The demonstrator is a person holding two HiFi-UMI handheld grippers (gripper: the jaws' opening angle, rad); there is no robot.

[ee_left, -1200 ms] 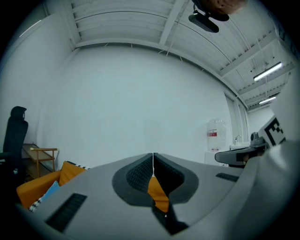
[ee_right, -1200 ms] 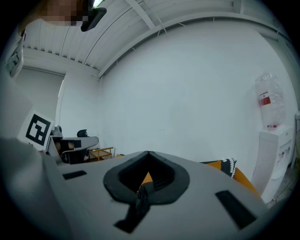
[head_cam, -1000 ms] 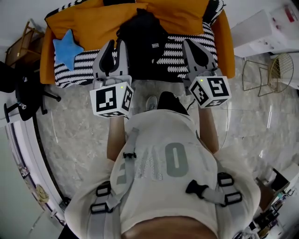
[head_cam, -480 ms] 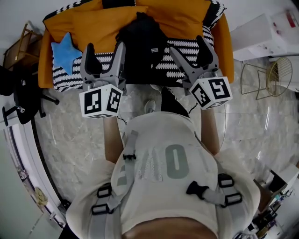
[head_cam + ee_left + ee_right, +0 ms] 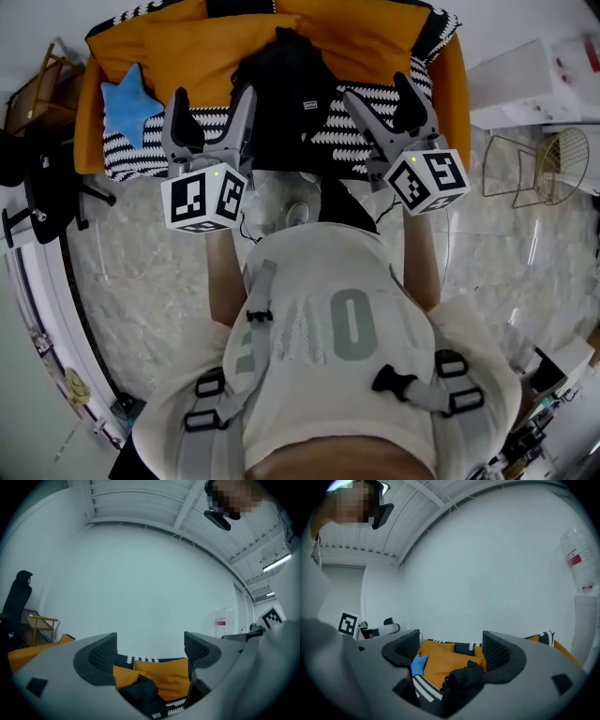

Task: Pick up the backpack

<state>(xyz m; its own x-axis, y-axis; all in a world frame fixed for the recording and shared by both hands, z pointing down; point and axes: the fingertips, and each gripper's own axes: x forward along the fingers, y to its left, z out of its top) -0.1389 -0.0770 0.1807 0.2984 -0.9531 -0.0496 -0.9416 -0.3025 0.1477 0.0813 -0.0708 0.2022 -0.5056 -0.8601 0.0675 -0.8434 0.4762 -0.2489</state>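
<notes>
The black backpack [image 5: 281, 94] stands on the orange sofa [image 5: 187, 42], leaning on its back cushions. My left gripper [image 5: 212, 97] hovers just left of the backpack's lower part. Its jaws have just been opening and stand wide, with nothing between them. My right gripper [image 5: 378, 91] is off the backpack's right side, over the striped blanket [image 5: 366, 112]. Its jaws also just opened and hold nothing. In the left gripper view the backpack [image 5: 140, 693] shows low between the spread jaws of the left gripper [image 5: 150, 651]. The right gripper view shows the backpack [image 5: 464, 679] ahead of the right gripper [image 5: 450, 648].
A blue star cushion [image 5: 127, 103] lies at the sofa's left end. A black office chair [image 5: 47, 187] and a wooden chair [image 5: 33, 94] stand to the left. On the right are a gold wire stand [image 5: 544, 155] and white boxes [image 5: 534, 66]. The floor is grey marble.
Both grippers went from shut to wide open. They moved forward toward the sofa, and the left one shifted outward to the left.
</notes>
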